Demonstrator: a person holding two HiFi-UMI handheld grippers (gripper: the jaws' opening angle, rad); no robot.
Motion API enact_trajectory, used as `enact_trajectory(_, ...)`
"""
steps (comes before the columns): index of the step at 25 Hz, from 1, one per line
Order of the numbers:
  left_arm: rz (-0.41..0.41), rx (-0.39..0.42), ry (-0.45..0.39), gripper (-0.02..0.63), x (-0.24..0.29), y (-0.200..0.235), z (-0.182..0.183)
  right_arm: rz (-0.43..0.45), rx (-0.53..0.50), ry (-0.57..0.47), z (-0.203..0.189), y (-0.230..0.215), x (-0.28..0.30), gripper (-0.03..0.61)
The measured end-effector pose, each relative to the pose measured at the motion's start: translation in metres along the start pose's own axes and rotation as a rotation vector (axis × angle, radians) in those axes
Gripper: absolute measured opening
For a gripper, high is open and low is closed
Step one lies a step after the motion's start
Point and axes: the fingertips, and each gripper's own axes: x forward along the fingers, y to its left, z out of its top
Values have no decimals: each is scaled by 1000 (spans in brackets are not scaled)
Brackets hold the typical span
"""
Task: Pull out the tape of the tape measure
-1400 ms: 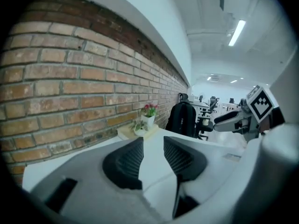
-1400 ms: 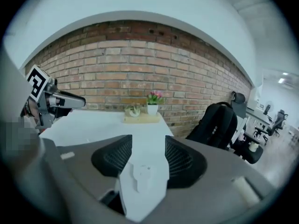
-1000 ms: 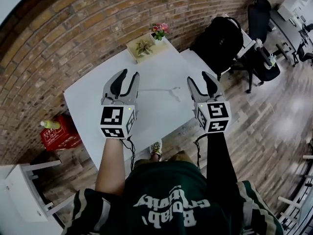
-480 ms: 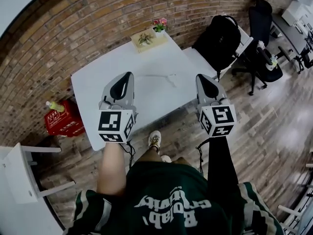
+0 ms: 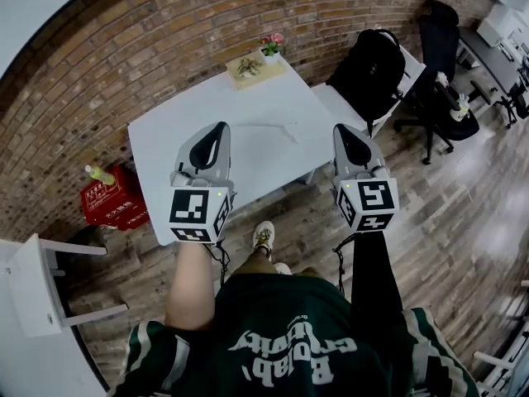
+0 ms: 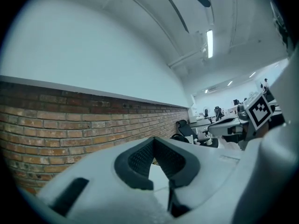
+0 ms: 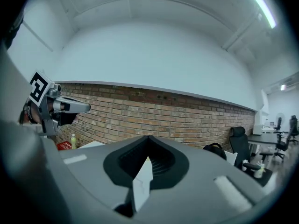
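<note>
Closest in, the person's green shirt fills the bottom of the head view, with both forearms stretched forward. Left gripper (image 5: 220, 131): jaws pressed together with nothing between them. Its own view confirms it, pads meeting and only brick beyond. Right gripper (image 5: 343, 132): same story, jaws closed tight and empty. Both are held level, side by side, at the near edge of the white desk (image 5: 161, 151). A shoe (image 5: 263, 238) shows on the wooden floor below them.

Now the tape measure (image 5: 279, 127). That looks to be the thin pale line lying on the desk toward its right edge, beyond the gripper tips and clear of both. It is too small to separate case from tape, but it reads as a long drawn-out strip. My call is that the pull is already made and the thing lies there on its own. If more tape is wanted, both grippers would have to open and go in for it.

Nothing blocks that route, since there is only bare desk between tips and tape. Off the desk's left edge, a red crate (image 5: 111, 209) sits on the floor with a green bottle (image 5: 99, 174) on it. Further on, a wooden planter box (image 5: 250, 67) stands at the far corner against the brick wall (image 5: 124, 56). To the right, a black backpack (image 5: 372, 64) rests on a second desk, with an office chair (image 5: 446, 106) behind.
</note>
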Motion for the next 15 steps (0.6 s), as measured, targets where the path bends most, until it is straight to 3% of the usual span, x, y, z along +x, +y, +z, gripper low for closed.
enact_trajectory(15, 29, 48, -17, 8, -4, -3, 8, -11, -28, 2, 1, -2, -5, 14)
